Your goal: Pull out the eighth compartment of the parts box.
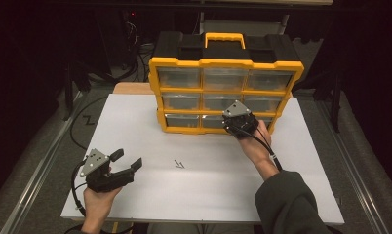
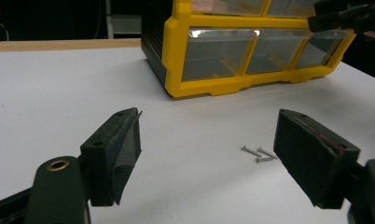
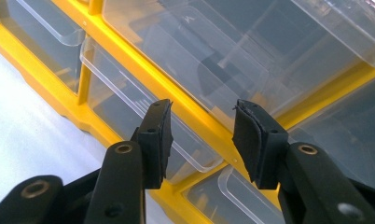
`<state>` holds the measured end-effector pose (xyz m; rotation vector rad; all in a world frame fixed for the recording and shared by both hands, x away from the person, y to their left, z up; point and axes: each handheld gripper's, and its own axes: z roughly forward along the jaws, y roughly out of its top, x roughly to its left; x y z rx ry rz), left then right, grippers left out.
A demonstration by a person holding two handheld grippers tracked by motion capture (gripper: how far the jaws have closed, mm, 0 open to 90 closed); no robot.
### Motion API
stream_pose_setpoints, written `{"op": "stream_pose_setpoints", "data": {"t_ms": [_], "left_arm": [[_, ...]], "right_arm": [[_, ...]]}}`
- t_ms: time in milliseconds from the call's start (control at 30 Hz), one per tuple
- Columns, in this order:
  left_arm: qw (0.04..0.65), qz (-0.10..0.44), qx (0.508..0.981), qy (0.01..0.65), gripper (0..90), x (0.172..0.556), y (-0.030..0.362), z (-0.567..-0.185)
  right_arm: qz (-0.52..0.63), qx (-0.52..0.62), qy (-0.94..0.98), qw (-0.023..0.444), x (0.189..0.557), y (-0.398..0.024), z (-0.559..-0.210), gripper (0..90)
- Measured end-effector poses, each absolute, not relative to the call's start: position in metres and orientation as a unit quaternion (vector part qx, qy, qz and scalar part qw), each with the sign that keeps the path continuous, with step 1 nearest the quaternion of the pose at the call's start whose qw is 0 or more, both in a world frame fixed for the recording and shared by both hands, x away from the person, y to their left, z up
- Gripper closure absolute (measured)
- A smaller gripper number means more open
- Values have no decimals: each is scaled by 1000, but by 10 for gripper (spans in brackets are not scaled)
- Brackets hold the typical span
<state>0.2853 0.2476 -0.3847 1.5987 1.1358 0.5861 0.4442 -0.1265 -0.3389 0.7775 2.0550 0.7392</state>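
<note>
High view showed the right gripper (image 1: 233,127) held against the lower right drawers of the yellow organizer (image 1: 226,62), which stood at the far middle of the white table (image 1: 135,122). In the right gripper view its jaws stood partly apart astride a clear drawer (image 3: 143,116) front, pads not pressing on it. The left gripper (image 1: 127,161) rested near the table's front left, jaws released and empty, with three small screws (image 2: 259,154) lying just ahead.

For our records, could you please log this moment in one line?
right gripper: open, at yellow plastic drawer cabinet | left gripper: open | small metal screws: on table
</note>
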Motion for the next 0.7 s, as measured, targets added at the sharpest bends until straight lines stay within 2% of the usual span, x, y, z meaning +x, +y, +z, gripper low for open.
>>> {"op": "stream_pose_setpoints", "data": {"t_ms": [700], "left_arm": [[521, 244, 666, 476, 230, 284, 247, -385]], "right_arm": [[211, 230, 834, 454, 441, -115, -345, 622]]}}
